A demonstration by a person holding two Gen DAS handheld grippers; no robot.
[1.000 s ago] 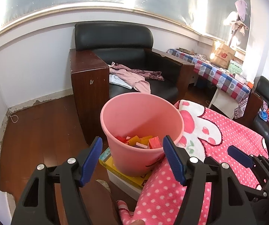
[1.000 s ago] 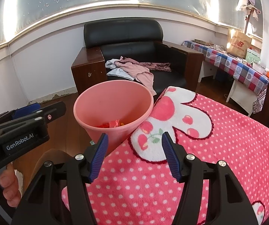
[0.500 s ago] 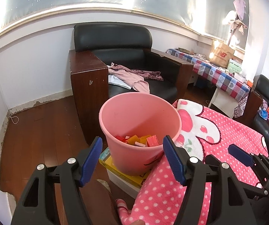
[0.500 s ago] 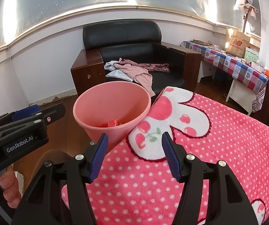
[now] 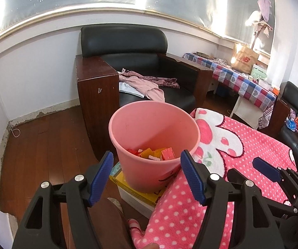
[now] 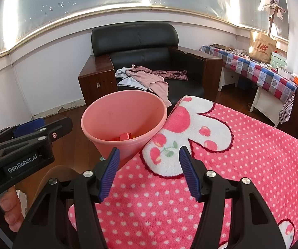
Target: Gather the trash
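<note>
A pink plastic bin (image 5: 155, 137) (image 6: 126, 120) stands just off the near-left corner of a table covered with a pink polka-dot blanket (image 5: 238, 151) (image 6: 242, 161). Red, orange and yellow toy blocks (image 5: 159, 153) (image 6: 125, 136) lie at its bottom. My left gripper (image 5: 146, 178) hovers open in front of the bin, nothing between its blue pads. My right gripper (image 6: 149, 174) is open too, held over the blanket's near edge beside the bin, with no object in it. The left gripper's body (image 6: 22, 149) shows at the left of the right wrist view, gripped by a hand (image 6: 7, 211).
The bin rests on a yellow-and-white box (image 5: 140, 193) on the wooden floor (image 5: 43, 149). Behind it is a black armchair (image 5: 132, 62) with clothes (image 5: 146, 83) on the seat. A checked-cloth table (image 5: 246, 85) with a paper bag stands at right.
</note>
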